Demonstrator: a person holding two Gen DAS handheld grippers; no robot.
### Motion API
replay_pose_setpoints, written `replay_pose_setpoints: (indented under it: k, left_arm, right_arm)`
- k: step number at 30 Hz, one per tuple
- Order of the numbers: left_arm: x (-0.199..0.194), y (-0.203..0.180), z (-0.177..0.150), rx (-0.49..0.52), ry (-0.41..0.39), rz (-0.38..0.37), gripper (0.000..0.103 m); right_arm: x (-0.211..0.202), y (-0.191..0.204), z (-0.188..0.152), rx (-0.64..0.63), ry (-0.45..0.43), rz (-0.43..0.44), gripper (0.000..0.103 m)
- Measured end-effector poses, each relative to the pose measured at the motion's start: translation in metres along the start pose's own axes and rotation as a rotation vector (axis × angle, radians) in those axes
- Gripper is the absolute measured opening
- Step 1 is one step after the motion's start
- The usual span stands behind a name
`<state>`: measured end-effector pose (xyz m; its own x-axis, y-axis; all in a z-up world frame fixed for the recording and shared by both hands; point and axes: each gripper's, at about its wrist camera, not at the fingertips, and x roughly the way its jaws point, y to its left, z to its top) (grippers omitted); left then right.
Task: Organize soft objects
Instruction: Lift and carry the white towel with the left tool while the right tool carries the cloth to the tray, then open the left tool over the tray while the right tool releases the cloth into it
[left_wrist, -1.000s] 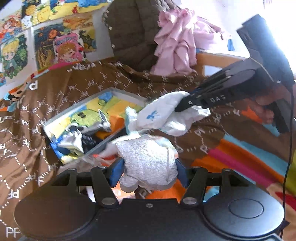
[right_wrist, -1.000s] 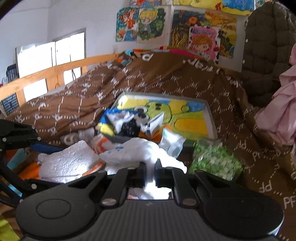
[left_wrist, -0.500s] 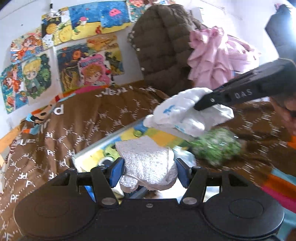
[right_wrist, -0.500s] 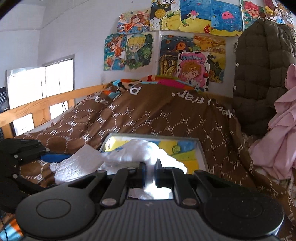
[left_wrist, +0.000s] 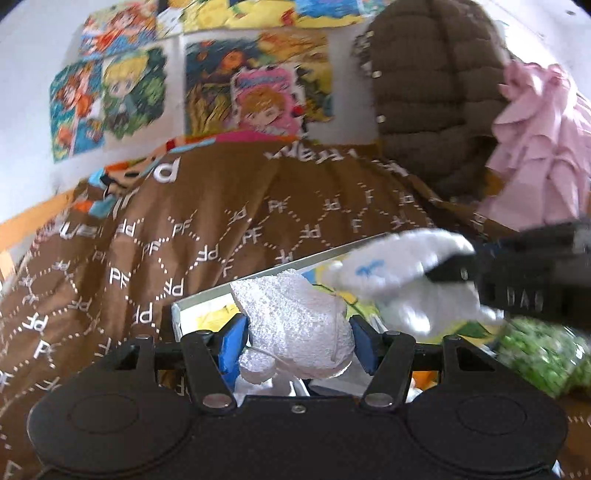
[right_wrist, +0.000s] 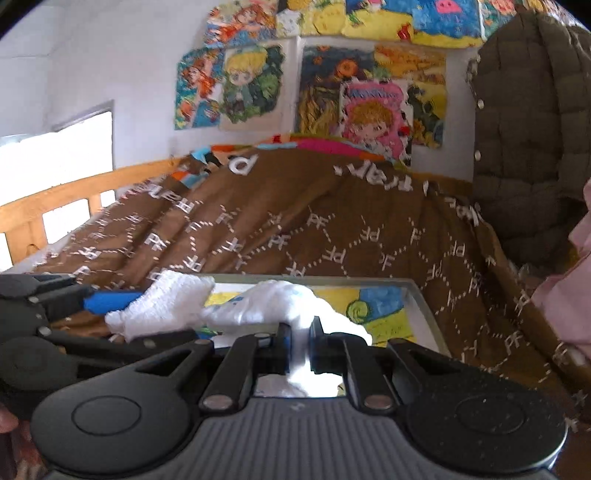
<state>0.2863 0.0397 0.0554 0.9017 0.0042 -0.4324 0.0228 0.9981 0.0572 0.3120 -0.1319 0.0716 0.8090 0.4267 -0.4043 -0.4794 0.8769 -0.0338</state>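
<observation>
My left claw (left_wrist: 297, 341) grips the bumpy white foam (left_wrist: 295, 328) between its blue pads. My right claw (right_wrist: 299, 349) is pinched tight on the white bag (right_wrist: 280, 304). I've got both up over the tray (right_wrist: 421, 306) on the brown blanket (right_wrist: 332, 221), side by side. Green bag (left_wrist: 543, 354) lies beside the tray.

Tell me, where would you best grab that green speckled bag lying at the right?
Probably the green bag's bulging middle, coming from above: it lies slumped and soft beside the tray, so closing across its width should gather enough. It is blurred, so any knot or seam cannot be seen.
</observation>
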Motion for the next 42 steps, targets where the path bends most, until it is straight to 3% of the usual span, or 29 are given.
replay_pose_setpoints:
  k: [8,15,21,27,36,42]
  left_arm:
    - [0.04,0.009,-0.008,0.005,0.104,0.076,0.062]
    - [0.053,0.01,-0.019,-0.008,0.181,0.053,0.062]
    - [0.059,0.018,-0.028,-0.06,0.24,0.068,0.063]
    - [0.048,0.022,-0.028,-0.08,0.204,0.099,0.064]
    - [0.016,0.015,-0.017,-0.088,0.101,0.13,0.085]
    - [-0.014,0.016,-0.006,-0.129,0.02,0.139,0.096]
  right_arm:
    - [0.036,-0.006,-0.011,0.033,0.035,-0.023,0.01]
    - [0.047,-0.001,-0.022,0.013,0.085,-0.011,0.011]
    - [0.049,0.003,-0.031,-0.005,0.119,-0.028,0.02]
    - [0.042,0.001,-0.03,-0.01,0.12,-0.044,0.036]
    - [0.013,-0.005,-0.019,-0.007,0.063,-0.066,0.061]
    - [-0.019,-0.011,-0.007,-0.004,-0.014,-0.096,0.085]
